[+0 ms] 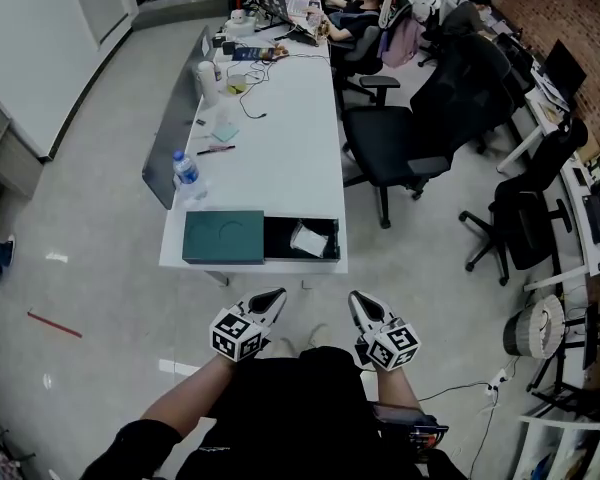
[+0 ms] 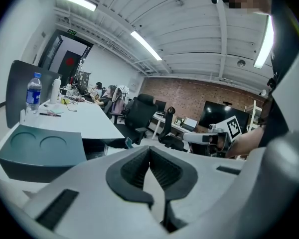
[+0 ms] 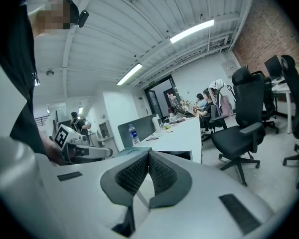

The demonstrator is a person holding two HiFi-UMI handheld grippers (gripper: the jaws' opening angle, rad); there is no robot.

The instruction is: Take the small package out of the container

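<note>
Package: the small package (image 1: 308, 239), a pale crinkled pouch, is lying inside the open container, toward its right half, with neither gripper touching it.
Container: the container (image 1: 300, 257), a dark box, is sitting at the near edge of the white table (image 1: 290, 118). Its green lid (image 1: 223, 237) is lying just beside it on the left.
Left gripper: the left gripper (image 1: 276, 295) is hovering short of the table, close to the person's body, its jaws meeting tip to tip on nothing.
Right gripper: the right gripper (image 1: 356, 297) is hovering alongside, well apart from the package, its jaws likewise pressing together and empty.
Stage: the reach looks not yet begun, and a gripper will need opening before going in.
Risk: the pouch looks thin and limp, so closing on one corner may be letting it slip. Catching the container wall may be dragging the box off the near edge.
Surroundings: a water bottle (image 1: 186, 171) is standing farther up the table, and an office chair (image 1: 400, 148) is sitting to the right.
</note>
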